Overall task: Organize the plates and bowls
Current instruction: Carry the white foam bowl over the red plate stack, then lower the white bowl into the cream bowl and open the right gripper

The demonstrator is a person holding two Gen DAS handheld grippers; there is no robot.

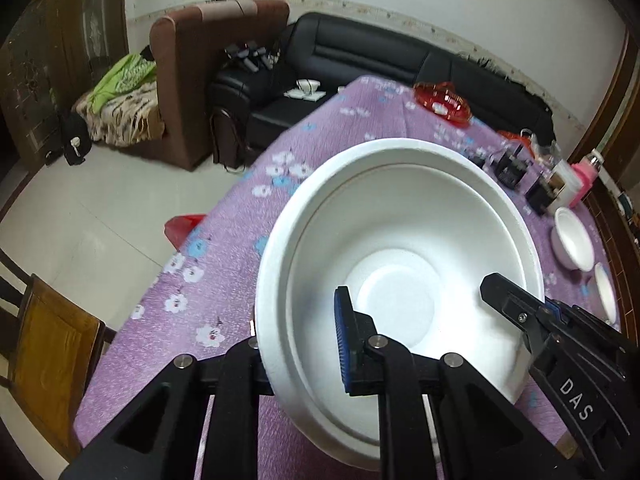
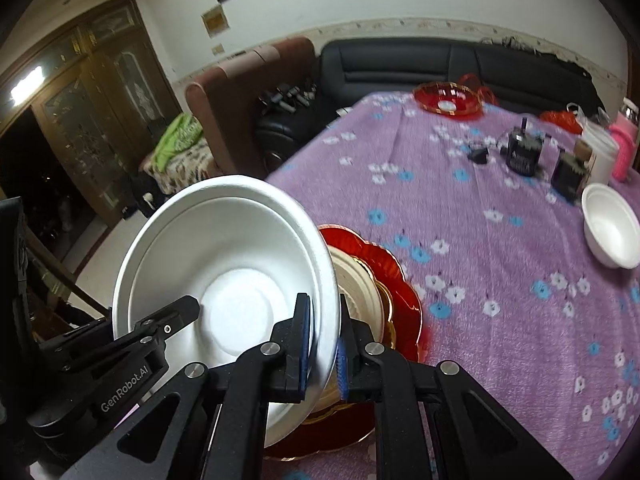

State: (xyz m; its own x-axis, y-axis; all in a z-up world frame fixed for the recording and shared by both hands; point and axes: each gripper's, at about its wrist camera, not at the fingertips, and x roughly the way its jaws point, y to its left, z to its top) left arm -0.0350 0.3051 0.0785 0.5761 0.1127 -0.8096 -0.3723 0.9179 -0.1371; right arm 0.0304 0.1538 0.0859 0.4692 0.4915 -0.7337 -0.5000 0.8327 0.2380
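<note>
Left wrist view: we hold 1 white foam bowl above the purple worktop, left gripper clamped on its rim, right gripper pinching the opposite rim. Beneath it sits a red plate; 1 small bowl rests well apart.

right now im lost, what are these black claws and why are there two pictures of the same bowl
No robot here: a person holds a hand-held two-finger clamp in each hand, and each clamp carries a wide-angle camera looking along its fingers. One picture is from the left gripper, the other from the right gripper. Both pinch opposite rims of one white bowl, lifted and tilted, so each camera also sees the other clamp. Below is a purple flowered tablecloth with a stack of red plates holding cream dishes, a smaller white bowl, a red glass dish, dark little containers and a pink bottle.
</note>
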